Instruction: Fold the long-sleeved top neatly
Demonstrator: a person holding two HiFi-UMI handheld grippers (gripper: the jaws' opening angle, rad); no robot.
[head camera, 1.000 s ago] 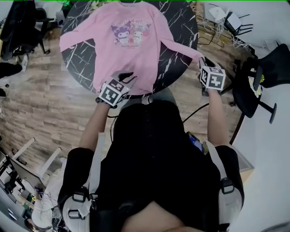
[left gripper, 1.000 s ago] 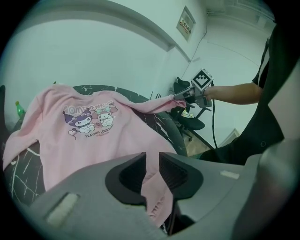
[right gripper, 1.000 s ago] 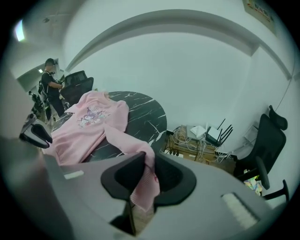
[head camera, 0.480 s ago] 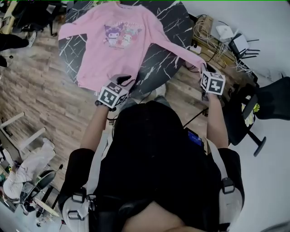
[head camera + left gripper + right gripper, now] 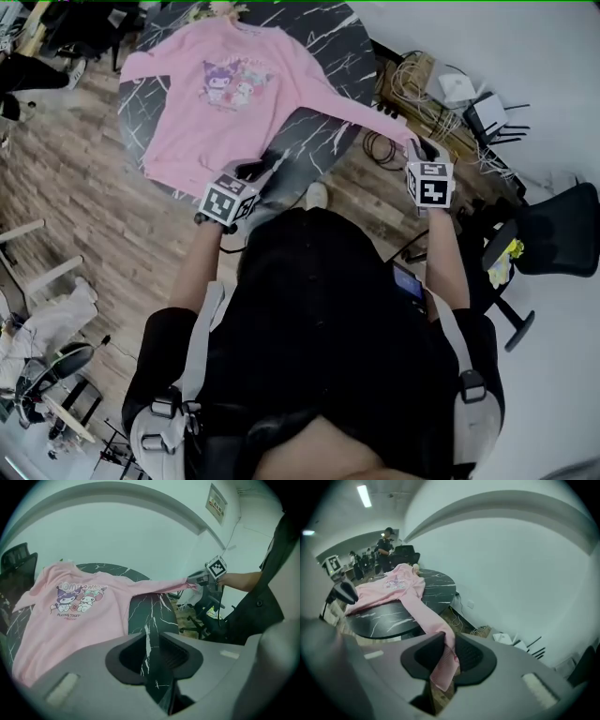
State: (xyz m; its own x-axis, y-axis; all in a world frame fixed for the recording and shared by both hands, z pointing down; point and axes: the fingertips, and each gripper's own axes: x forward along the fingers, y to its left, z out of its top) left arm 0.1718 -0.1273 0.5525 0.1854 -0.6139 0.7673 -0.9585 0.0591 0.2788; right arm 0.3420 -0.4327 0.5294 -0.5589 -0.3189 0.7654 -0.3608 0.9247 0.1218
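A pink long-sleeved top (image 5: 220, 103) with a cartoon print lies face up on a round black marble table (image 5: 319, 42). Its right sleeve (image 5: 356, 112) stretches off the table edge to my right gripper (image 5: 419, 148), which is shut on the cuff (image 5: 445, 663); the cuff hangs between the jaws. My left gripper (image 5: 251, 171) hovers over bare table just right of the hem corner. Its jaws stand a narrow gap apart, and only marble (image 5: 150, 616) shows through the gap. In the left gripper view the top (image 5: 70, 616) spreads to the left, with the right gripper (image 5: 194, 579) beyond.
Cables and white boxes (image 5: 422, 94) lie on the wooden floor by the wall at the right. A black office chair (image 5: 553, 244) stands farther right and a person (image 5: 386, 545) stands beyond the table. More chairs (image 5: 56, 28) stand at the far left.
The person has stepped round the table, so table and top have slid left in the head view. The right gripper has drawn the sleeve out straight. The left gripper has come off the hem onto bare table.
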